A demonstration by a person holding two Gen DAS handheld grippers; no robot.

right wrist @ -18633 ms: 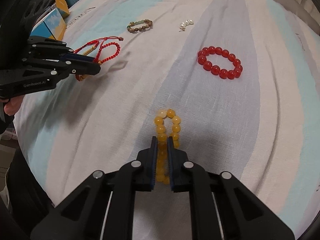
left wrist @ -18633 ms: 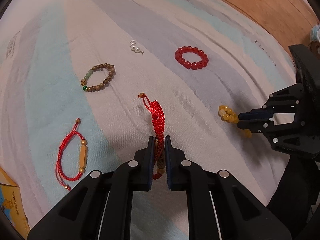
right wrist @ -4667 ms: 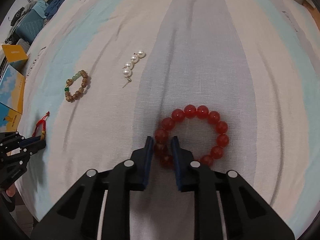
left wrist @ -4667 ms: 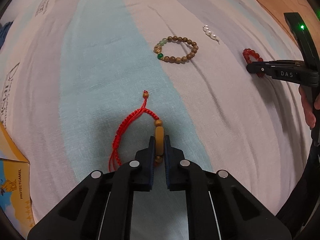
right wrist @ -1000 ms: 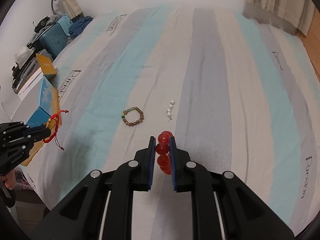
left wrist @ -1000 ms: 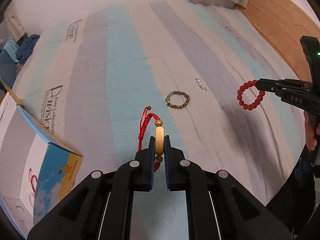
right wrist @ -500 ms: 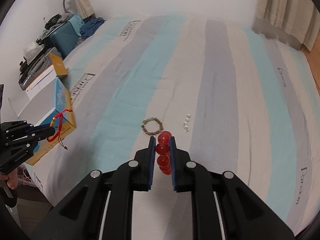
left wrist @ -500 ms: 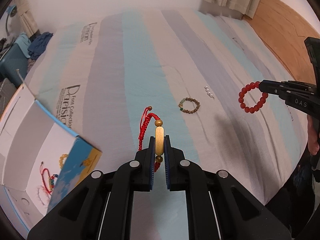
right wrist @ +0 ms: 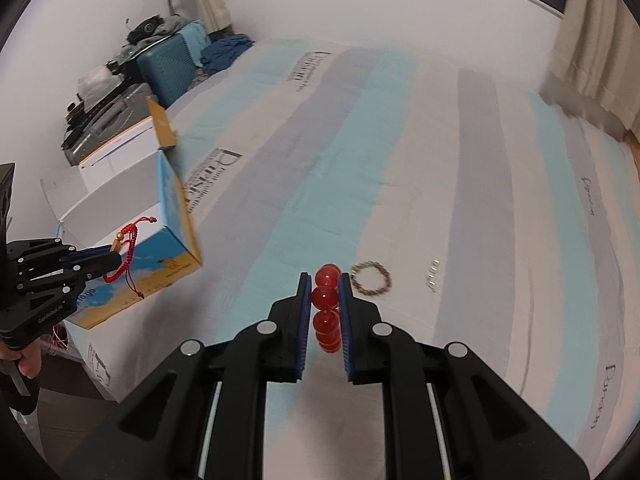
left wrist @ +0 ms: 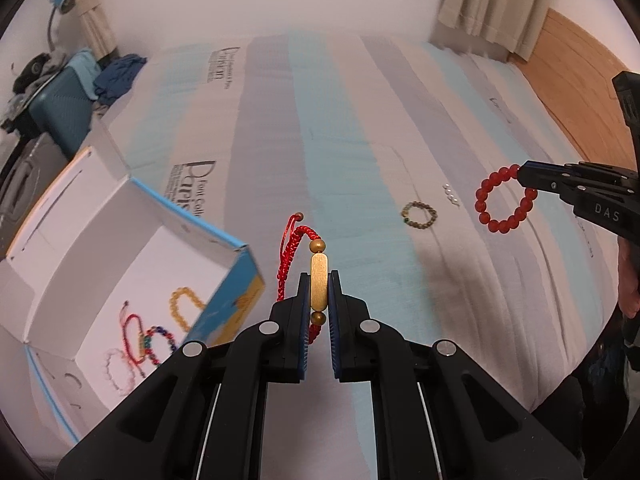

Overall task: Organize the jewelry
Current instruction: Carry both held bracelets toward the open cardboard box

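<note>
My left gripper is shut on a red cord bracelet by its gold bar, held in the air next to the open white and blue box. The box holds several bracelets. My right gripper is shut on a red bead bracelet, held above the bed; it also shows in the left wrist view. A brown bead bracelet and a small pearl piece lie on the striped bedsheet. The left gripper also shows in the right wrist view.
The box stands at the bed's left edge. A teal suitcase with clothes and a grey case stand by the wall behind it. Curtains and wooden floor lie at the far right.
Both grippers have risen higher and swung left with their bracelets. The open box inside has come into the left wrist view.
</note>
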